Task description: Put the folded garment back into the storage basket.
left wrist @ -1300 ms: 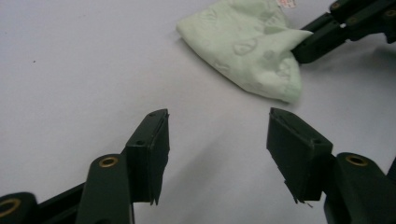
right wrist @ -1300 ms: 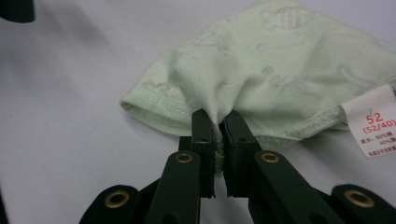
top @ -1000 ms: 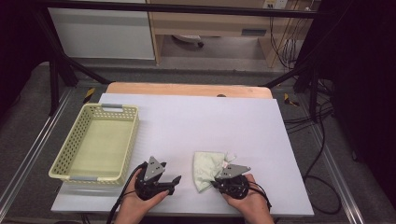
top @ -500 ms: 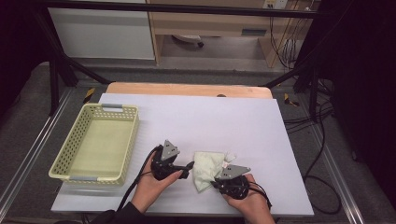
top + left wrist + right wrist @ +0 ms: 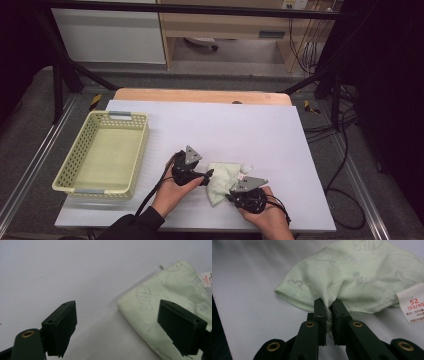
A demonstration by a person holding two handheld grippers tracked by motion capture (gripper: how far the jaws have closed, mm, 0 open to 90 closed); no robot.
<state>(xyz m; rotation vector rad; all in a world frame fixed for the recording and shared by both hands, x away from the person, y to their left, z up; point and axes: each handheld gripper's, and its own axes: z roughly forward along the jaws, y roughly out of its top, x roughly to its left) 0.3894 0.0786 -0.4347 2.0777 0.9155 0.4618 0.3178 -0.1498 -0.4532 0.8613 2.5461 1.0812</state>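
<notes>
High view: a pale green cloth lies crumpled on the white table between both hands, near the front edge, with a yellow basket off to the left, perhaps its destination. Left gripper view: the left gripper has its fingers spread wide, straddling the cloth's edge, apparently lined up to bite. Right gripper view: the right gripper pinches a bunched fold by the hem, likely anchoring the cloth; a size tag shows beside it.

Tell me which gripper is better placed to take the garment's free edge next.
Left: the left gripper is open at the green garment edge; the right gripper is shut on it.
</notes>
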